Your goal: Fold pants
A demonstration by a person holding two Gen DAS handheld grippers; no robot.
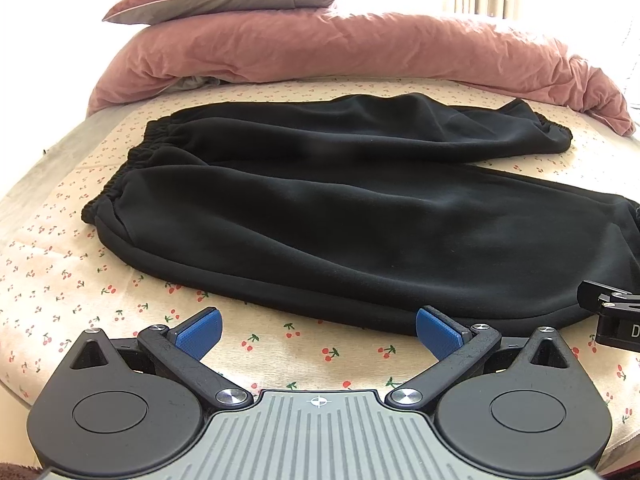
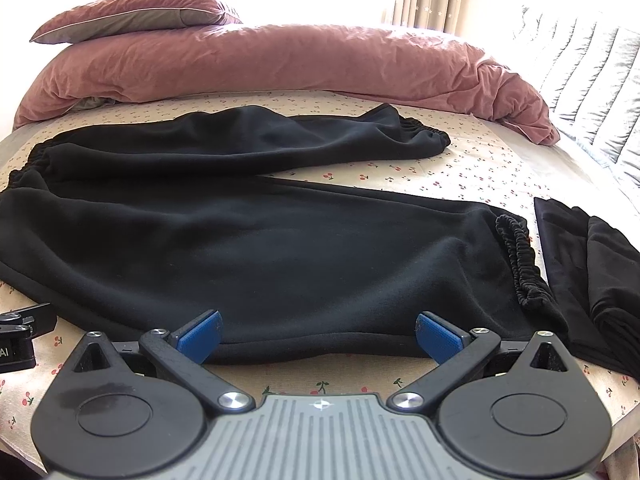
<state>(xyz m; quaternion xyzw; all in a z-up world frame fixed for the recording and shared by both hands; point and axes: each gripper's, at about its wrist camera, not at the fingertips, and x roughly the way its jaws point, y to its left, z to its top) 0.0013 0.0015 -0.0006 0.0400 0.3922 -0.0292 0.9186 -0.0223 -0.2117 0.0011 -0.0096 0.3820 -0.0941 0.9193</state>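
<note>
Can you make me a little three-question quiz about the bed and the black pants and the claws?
1. True or false: the black pants are already folded in half.
2. The pillow rests on: A) the pink duvet B) the pants C) the cherry sheet
3. Fill in: both the left claw and the right claw are ____, holding nothing.

Key: 1 false, both legs lie spread apart; 2 A; 3 open.
</note>
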